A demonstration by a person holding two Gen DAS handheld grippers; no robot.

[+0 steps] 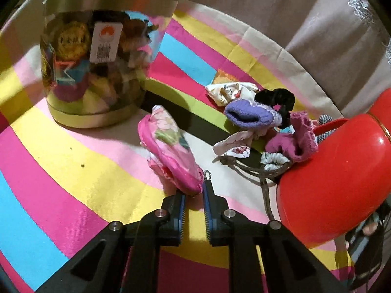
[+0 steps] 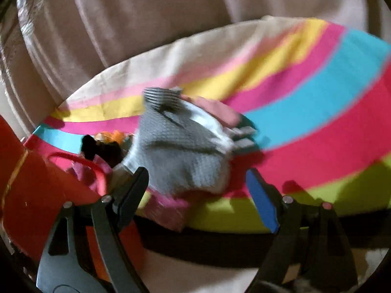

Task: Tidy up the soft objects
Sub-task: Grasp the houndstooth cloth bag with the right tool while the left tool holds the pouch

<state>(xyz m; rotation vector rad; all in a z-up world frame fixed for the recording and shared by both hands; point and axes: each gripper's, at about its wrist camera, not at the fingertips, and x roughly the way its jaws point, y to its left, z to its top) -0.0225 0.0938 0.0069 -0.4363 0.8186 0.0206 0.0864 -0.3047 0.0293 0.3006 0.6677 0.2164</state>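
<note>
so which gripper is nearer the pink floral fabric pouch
Left. The left gripper has its jaws pinched on the near end of the pink floral fabric pouch. The right gripper, jaws wide, sits over a grey knitted sock; the pouch does not show in its view.

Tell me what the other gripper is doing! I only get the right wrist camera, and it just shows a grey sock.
Observer: The left gripper is pinching the end of a pink flowery pouch.
Operator: Is there somewhere to put it?
Observer: A clear jar with a gold top stands upright behind the pouch, and colourful things are packed inside it.
Operator: Are there more socks?
Observer: A purple sock lies in the pile beside the red container.
</note>
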